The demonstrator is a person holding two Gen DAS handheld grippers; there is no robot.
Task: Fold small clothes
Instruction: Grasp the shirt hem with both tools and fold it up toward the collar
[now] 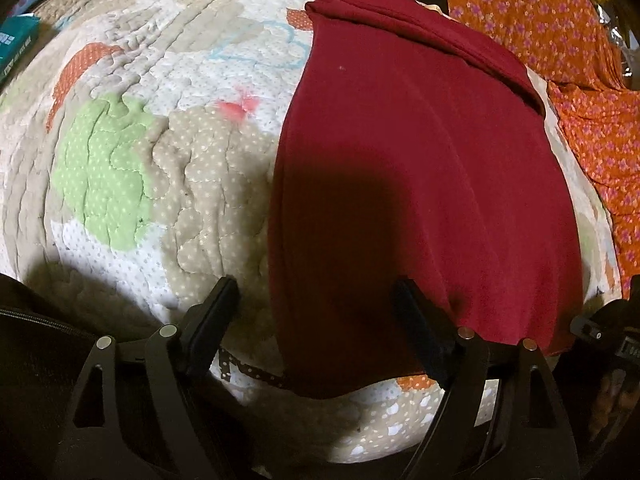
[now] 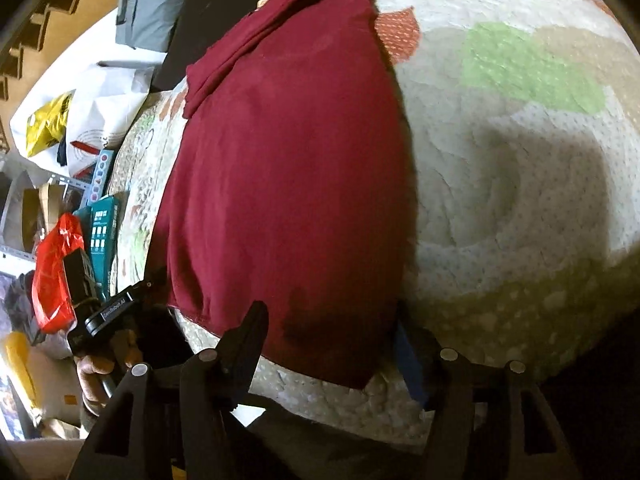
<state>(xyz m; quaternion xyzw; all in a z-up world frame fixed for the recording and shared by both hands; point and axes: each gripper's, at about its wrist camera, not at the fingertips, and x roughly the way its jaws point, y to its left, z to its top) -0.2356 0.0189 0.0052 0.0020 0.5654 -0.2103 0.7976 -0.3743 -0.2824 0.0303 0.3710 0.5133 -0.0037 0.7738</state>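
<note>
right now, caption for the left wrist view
Open left gripper over the near edge of a dark red garment on a patchwork quilt.

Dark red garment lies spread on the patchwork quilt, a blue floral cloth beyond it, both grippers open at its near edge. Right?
Not quite: the floral cloth is orange, as the left wrist view shows. The dark red garment, the quilt and the open left gripper and right gripper stand.

A quilted patchwork mat point(image 1: 120, 152) with green, beige and orange dotted patches; teal boxes point(image 2: 103, 228) just beside its edge; a red plastic bag point(image 2: 54, 276), a yellow packet point(image 2: 48, 124), a white bag point(image 2: 100, 92) nearby.
</note>
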